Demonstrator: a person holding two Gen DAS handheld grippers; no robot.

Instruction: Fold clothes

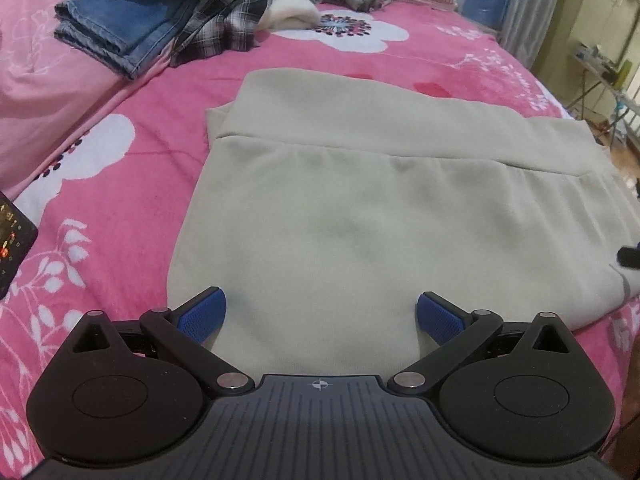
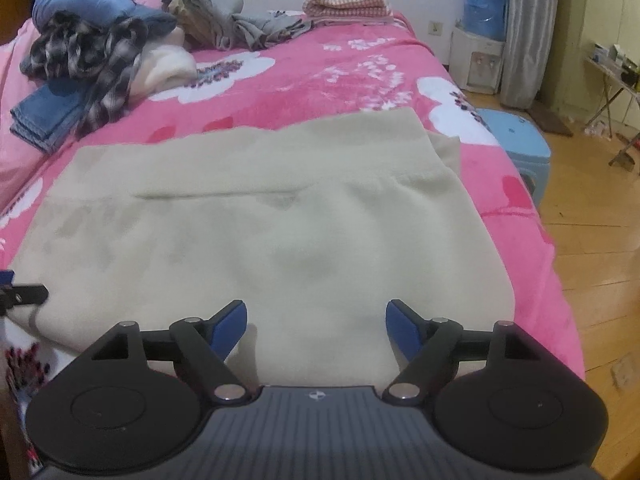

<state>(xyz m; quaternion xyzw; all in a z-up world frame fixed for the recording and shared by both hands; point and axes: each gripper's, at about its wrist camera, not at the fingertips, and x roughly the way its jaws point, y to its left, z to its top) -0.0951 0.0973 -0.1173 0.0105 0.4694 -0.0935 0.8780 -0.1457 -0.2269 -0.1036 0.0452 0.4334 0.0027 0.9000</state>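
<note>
Beige knit garment (image 1: 360,208), folded once across so a hem band lies over its far half, spread flat on the pink floral blanket (image 1: 120,216). The left gripper (image 1: 322,314) and right gripper (image 2: 316,326) hover over its near edge — both with jaws spread wide, nothing between the blue pads. For the next fold, a sound approach is to pinch both near corners evenly and carry them level, keeping clear of the unfolded pile — jeans (image 1: 116,28) and plaid shirt (image 1: 224,12) — beyond.

Garment (image 1: 360,208) on bed (image 1: 120,184)
</note>
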